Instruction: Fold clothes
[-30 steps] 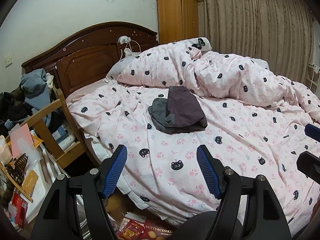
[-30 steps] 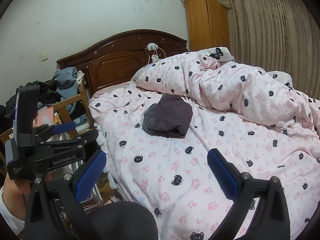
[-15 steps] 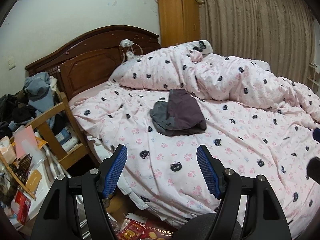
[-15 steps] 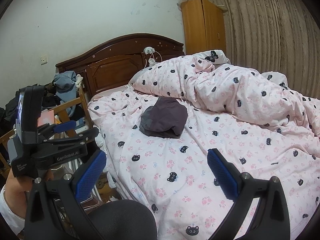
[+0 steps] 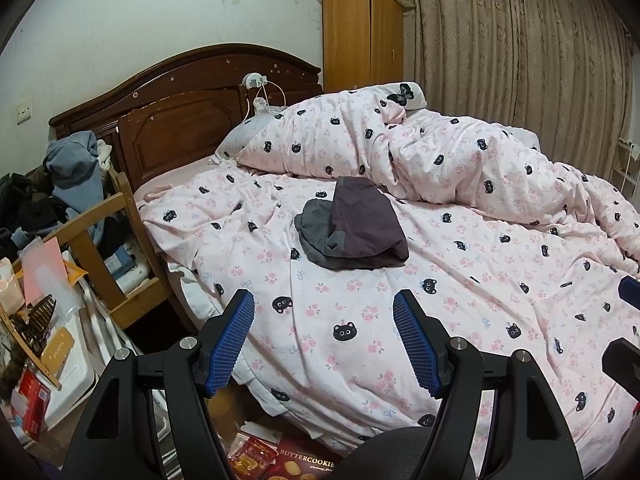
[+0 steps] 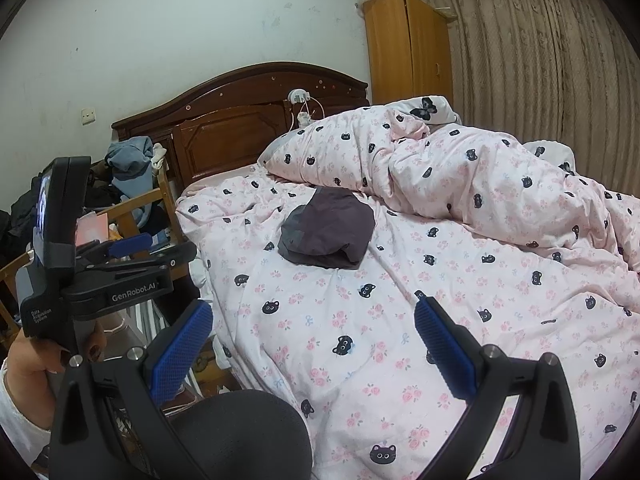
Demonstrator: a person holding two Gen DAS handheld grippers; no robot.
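Note:
A folded dark grey and purple garment (image 5: 352, 232) (image 6: 328, 232) lies on the pink cat-print bed (image 5: 360, 344) (image 6: 360, 320), just in front of the bunched duvet. My left gripper (image 5: 325, 340) hovers over the near bed edge, well short of the garment, open with nothing between its blue pads. My right gripper (image 6: 312, 348) is also open and empty, over the sheet to the right. In the right wrist view a hand (image 6: 24, 368) holds the left gripper (image 6: 128, 246) at the left. The right gripper's fingertip (image 5: 629, 291) pokes in at the left wrist view's right edge.
A rumpled duvet (image 5: 460, 156) fills the far side of the bed below the dark headboard (image 5: 180, 124). A wooden chair (image 5: 100, 240) piled with clothes and a cluttered table (image 5: 52, 344) stand left. A cookie box (image 5: 306, 462) lies on the floor. A black rounded chair back (image 6: 240, 436) sits close below.
Both grippers stay open and empty and the garment lies unmoved. The right gripper's tip sits slightly lower at the edge of the left wrist view.

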